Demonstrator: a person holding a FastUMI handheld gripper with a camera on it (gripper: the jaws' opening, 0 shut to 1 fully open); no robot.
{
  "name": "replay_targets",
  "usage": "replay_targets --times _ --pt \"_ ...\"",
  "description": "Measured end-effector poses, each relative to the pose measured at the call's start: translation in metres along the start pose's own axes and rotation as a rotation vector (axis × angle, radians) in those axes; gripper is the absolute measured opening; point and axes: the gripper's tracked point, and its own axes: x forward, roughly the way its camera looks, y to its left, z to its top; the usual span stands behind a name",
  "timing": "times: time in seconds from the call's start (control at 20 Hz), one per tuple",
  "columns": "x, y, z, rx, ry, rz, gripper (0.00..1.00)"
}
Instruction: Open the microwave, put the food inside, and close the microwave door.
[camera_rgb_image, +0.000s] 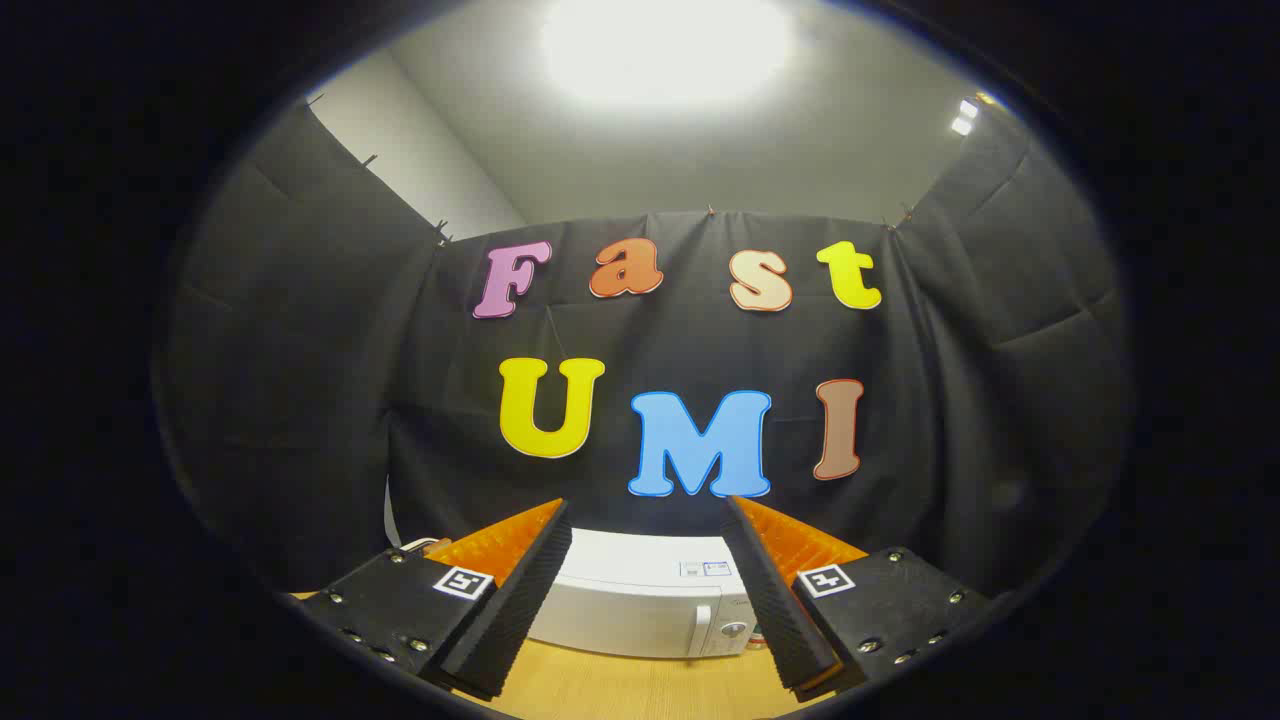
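Gripper (645, 590) held level, pitched slightly up, facing booth's cloth wall (300, 400). Fingers (500, 620) spread wide, nothing between them; inner faces ribbed, flat plates with screws and square markers on top. Microwave (640, 600) white, boxy, smooth top, door shut, vertical handle and round knob toward its right side. Sits on wood-grain worktop (620, 690), beyond fingertips, centred in gap, well apart from gripper. Bright ceiling lamp (665, 50) overhead.
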Motion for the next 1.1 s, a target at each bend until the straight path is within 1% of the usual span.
replay_targets --times 0.75,0.85,1.1 --pt "0.009 -0.006 -0.014 -0.011 0.016 -0.013 0.95" --pt "0.014 -0.008 -0.028 -0.015 0.025 -0.012 0.95" --pt "0.032 -0.022 -0.073 0.027 0.060 -0.012 0.95"
